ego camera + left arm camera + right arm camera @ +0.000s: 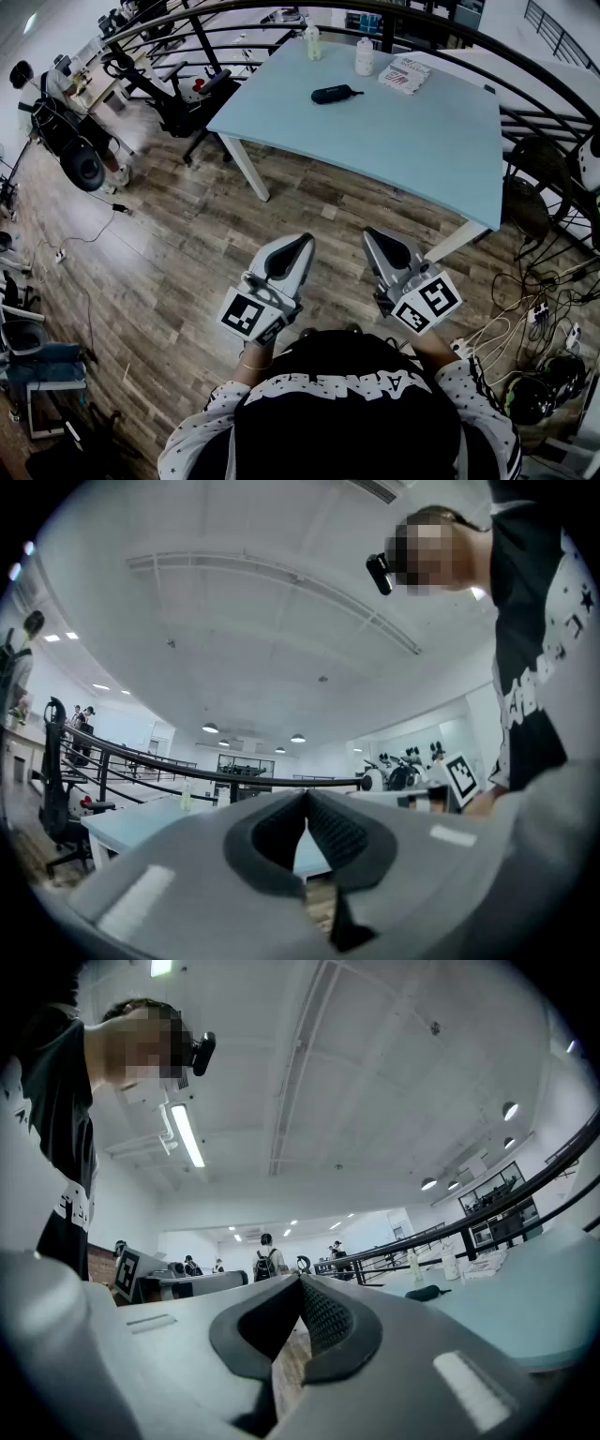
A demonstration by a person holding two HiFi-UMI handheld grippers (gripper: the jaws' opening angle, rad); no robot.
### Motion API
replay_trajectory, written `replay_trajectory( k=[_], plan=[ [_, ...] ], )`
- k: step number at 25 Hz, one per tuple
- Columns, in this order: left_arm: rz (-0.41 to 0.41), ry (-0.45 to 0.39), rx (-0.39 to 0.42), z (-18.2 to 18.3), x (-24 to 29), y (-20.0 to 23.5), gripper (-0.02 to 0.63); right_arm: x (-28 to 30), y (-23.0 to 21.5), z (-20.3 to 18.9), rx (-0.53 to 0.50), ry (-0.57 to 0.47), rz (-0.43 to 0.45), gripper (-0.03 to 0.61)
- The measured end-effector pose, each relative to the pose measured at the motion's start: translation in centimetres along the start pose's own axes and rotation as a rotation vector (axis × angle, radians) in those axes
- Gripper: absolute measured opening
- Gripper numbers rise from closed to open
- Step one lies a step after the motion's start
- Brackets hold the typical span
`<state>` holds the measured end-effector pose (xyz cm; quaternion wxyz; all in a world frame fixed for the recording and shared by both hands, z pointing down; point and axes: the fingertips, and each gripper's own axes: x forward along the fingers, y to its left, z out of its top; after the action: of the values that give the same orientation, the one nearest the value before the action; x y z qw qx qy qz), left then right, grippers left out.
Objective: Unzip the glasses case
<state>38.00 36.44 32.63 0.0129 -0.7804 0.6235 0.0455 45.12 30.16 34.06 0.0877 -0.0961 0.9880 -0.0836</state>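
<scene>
In the head view I am looking down at a person who is holding both grippers in front of the body, above a wooden floor (187, 234). The left gripper (301, 240) and the right gripper (369, 233) are pointing toward a light blue bench (412, 150), and both are hanging well apart from it. The glasses case (336, 94), dark and oval, is lying on the far part of the bench. It is near a white bottle (365, 56) and a printed packet (405, 75). A second bottle (313, 42) is standing at the far edge.

In the left gripper view the jaws are meeting at their tips, with nothing between them. Behind them I am seeing the bench edge and a black railing (192, 771).

In the right gripper view the jaws are also pressing together and are holding nothing. The glasses case is showing here as a small dark shape on the bench, far off to the right of the jaws. Neither gripper is touching it.
</scene>
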Motion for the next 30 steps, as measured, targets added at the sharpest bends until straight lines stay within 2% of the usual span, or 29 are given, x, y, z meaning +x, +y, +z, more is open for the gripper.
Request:
replay_trajectory(
  k=[9, 14, 20, 26, 30],
  plan=[
    [0.011, 0.022, -0.034, -1.4, 1.9, -1.3, 0.0, -1.7, -1.8, 0.2, 0.046, -0.019, 0.007, -0.005],
    [-0.005, 0.035, -0.053, -2.8, 3.6, -3.0, 0.0, -3.7, -2.8, 0.2, 0.099, -0.032, 0.043, -0.005],
    [0.008, 0.117, -0.026, -4.4, 4.2, -5.4, 0.0, -6.1, -4.5, -1.4, 0.155, -0.025, 0.027, -0.005],
    [0.011, 0.126, -0.022, -4.7, 4.2, -5.1, 0.0, -6.3, -4.8, -2.6, 0.179, -0.021, 0.036, -0.006],
    [0.075, 0.137, -0.044, -4.8, 3.0, -3.8, 0.0, -5.1, -5.0, -3.4, 0.19, 0.014, 0.05, -0.005]
  ],
)
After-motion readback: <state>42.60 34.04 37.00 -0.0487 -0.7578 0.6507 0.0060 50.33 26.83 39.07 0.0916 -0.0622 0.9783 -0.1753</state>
